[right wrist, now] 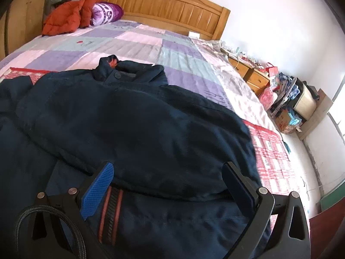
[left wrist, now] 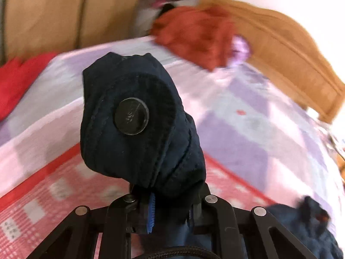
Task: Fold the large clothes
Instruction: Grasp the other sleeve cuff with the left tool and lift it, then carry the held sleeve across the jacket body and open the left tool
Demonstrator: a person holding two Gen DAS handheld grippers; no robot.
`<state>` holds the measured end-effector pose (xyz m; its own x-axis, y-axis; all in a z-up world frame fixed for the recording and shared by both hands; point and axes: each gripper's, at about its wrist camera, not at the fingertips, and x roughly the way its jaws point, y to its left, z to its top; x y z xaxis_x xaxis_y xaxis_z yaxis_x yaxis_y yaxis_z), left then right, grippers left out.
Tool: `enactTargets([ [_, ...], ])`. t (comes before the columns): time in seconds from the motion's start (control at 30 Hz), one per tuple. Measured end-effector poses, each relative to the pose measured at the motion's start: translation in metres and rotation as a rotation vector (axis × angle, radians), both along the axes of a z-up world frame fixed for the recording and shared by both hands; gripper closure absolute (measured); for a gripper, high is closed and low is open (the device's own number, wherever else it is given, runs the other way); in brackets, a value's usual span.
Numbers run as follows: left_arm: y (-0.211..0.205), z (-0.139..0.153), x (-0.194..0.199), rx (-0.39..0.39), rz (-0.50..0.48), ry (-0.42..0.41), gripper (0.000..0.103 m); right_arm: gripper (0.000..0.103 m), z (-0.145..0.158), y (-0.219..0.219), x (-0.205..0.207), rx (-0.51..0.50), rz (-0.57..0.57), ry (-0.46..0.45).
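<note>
A large navy jacket [right wrist: 133, 116] lies spread on the bed, collar [right wrist: 112, 69] toward the headboard, one sleeve folded across its body. My right gripper [right wrist: 170, 185] is open just above the sleeve, its blue pad [right wrist: 97, 190] on the left. My left gripper [left wrist: 170, 213] is shut on a bunched navy part of the jacket [left wrist: 138, 120] with a round black button [left wrist: 131, 116], and holds it lifted above the bed. More of the jacket [left wrist: 306, 226] shows at the lower right of the left wrist view.
The bed has a pink, purple and red patchwork sheet [right wrist: 140, 43] and a wooden headboard [right wrist: 163, 6]. An orange-red jacket [right wrist: 69, 17] and a purple pillow [right wrist: 107, 13] lie near the headboard. A red cloth [left wrist: 19, 82] lies at the left edge. A cluttered nightstand [right wrist: 250, 71] stands at the right.
</note>
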<state>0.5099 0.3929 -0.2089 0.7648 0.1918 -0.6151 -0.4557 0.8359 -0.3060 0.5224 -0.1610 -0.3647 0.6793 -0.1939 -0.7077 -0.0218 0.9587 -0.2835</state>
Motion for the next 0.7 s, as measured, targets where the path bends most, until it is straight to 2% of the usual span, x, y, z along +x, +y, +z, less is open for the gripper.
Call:
enactTargets([
  [0.17,-0.111,0.049,0.03,0.086,-0.178,-0.055,0.088,0.001,0.015,-0.024,-0.02,0.011,-0.006,-0.025],
  [0.33,-0.228,0.062,0.045,0.153,-0.34,-0.076,0.088,0.001,0.026,-0.05,-0.043,0.014,0.006,-0.044],
  [0.53,-0.361,0.034,0.06,0.187,-0.505,-0.025,0.088,0.001,0.037,-0.09,-0.074,0.005,0.049,-0.048],
  [0.7,-0.469,-0.011,0.062,0.247,-0.624,0.04,0.088,0.001,0.045,-0.122,-0.092,-0.001,0.058,-0.043],
])
